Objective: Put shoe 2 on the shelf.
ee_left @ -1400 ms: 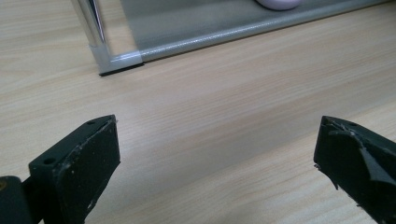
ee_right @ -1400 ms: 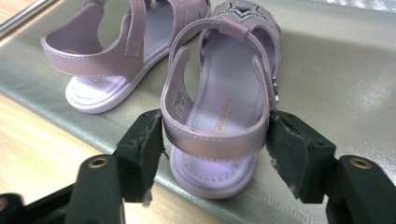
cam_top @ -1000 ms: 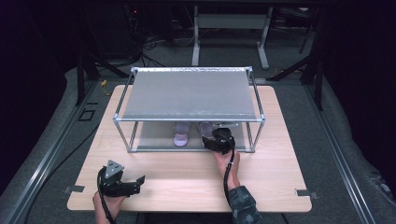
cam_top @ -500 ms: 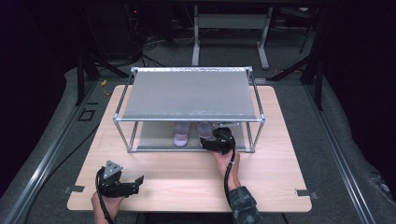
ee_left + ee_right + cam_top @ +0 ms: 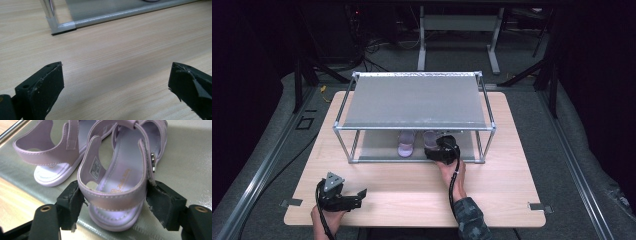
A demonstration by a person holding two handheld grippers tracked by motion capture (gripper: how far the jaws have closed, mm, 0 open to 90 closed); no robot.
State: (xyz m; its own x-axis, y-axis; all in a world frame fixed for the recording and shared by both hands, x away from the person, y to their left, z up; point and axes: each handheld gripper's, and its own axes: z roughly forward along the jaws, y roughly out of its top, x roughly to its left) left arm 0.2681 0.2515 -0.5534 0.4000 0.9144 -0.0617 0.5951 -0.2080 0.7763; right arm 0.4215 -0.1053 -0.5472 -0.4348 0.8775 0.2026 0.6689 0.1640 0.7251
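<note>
Two lilac sandals stand side by side on the lower grey shelf (image 5: 190, 157) of a metal rack (image 5: 412, 102). My right gripper (image 5: 439, 146) (image 5: 113, 195) reaches under the rack's top. Its jaws bracket the heel strap of the right sandal (image 5: 120, 180) (image 5: 430, 139); they have just been closing a little, and the pads sit at the strap's sides without squeezing it. The sandal rests flat on the shelf beside the left sandal (image 5: 50, 157) (image 5: 406, 145). My left gripper (image 5: 361, 196) (image 5: 116, 75) lies low over the wooden table (image 5: 412, 185) at the near left, open and empty.
The rack's front rail and corner post (image 5: 50, 15) stand ahead of the left gripper. A person's right forearm in a patterned sleeve (image 5: 469, 217) comes in from the near edge. Bare wood lies between the rack and the table's front edge.
The right gripper has shifted slightly at the rack's front opening, with the right sandal staying on the lower shelf. The left gripper has kept still.
</note>
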